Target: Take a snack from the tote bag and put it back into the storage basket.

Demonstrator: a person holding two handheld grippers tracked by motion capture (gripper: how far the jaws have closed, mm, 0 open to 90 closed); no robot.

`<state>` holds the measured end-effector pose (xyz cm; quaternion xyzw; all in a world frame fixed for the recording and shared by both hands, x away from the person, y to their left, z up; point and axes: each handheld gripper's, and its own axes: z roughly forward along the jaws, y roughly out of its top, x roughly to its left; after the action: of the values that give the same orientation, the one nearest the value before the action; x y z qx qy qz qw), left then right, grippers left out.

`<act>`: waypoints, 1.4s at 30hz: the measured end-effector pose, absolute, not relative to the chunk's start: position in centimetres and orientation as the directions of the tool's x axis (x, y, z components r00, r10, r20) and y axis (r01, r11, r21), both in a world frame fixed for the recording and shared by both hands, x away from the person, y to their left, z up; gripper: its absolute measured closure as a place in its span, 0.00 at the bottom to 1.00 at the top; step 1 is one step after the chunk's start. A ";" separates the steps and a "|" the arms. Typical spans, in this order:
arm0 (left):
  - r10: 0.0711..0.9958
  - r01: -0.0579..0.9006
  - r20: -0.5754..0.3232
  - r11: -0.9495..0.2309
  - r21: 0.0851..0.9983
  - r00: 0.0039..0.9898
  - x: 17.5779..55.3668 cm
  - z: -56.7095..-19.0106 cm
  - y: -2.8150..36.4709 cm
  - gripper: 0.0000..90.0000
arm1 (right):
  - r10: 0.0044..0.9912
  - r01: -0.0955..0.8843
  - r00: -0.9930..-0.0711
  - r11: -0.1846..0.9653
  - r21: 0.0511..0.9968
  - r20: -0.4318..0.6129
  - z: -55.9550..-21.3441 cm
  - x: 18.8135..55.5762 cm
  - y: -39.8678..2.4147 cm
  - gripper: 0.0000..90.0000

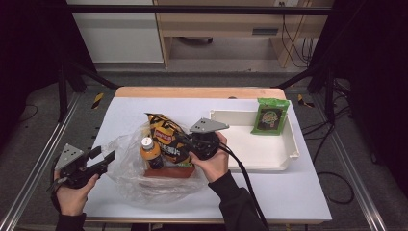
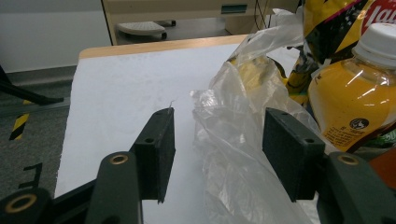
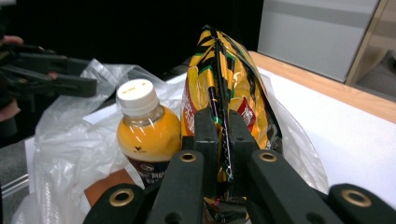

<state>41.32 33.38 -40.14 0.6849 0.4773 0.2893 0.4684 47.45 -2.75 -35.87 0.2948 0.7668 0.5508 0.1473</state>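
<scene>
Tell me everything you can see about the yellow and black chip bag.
The chip bag is glossy foil, yellow with black stripes and a red label. It stands on edge inside the open clear plastic bag, beside the orange juice bottle. The right gripper is shut on its crimped side seam, fingers pressing from both sides.
</scene>
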 end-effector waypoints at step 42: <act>0.923 0.399 -0.047 -0.119 0.909 0.382 41.5 -40.5 33.0 0.48 | 0.585 0.131 -0.807 0.035 0.991 0.086 -28.6 45.2 -4.4 0.97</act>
<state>41.50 33.04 -40.49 0.6917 0.4777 0.2846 0.4608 45.22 -4.43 -28.61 0.2565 0.6976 0.6455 0.1758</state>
